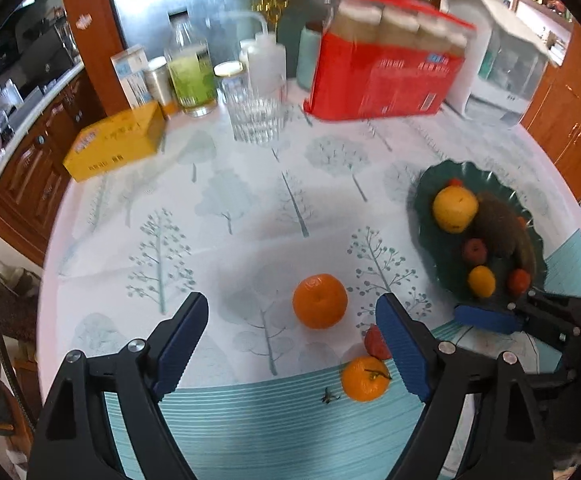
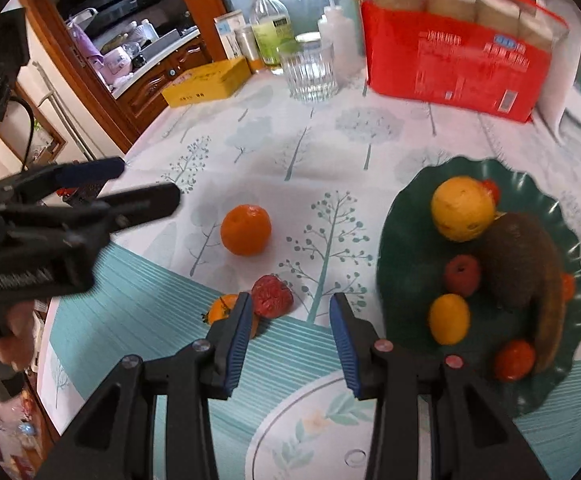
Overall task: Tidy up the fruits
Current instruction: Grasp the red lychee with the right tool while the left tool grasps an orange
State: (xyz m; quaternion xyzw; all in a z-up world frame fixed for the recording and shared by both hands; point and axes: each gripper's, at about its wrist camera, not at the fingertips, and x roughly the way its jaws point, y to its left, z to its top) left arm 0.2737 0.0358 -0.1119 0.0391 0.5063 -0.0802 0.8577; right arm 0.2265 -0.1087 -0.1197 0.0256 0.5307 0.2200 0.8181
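A large orange point(image 1: 320, 306) point(image 2: 246, 235) lies on the tree-print tablecloth, just beyond my left gripper point(image 1: 292, 300), whose jaws stand wide open and empty above it. A small tangerine point(image 1: 365, 378) point(image 2: 220, 307) and a strawberry point(image 1: 373, 342) point(image 2: 271, 295) lie by its right finger. My right gripper point(image 2: 290, 300) is open and narrower, with nothing between its pads; the strawberry is just past its left fingertip. To its right, the green scalloped plate point(image 2: 402, 248) point(image 1: 426, 216) holds a yellow fruit point(image 2: 463, 208), a kiwi point(image 2: 510, 256), a brown banana and several small fruits.
At the back of the table stand a red pack of cartons point(image 1: 382, 76), a ribbed glass point(image 1: 256, 120), a yellow box point(image 1: 116, 146), bottles and a white appliance point(image 1: 502, 60). The left gripper point(image 2: 150, 182) shows at the left of the right wrist view. Wooden cabinets surround the table.
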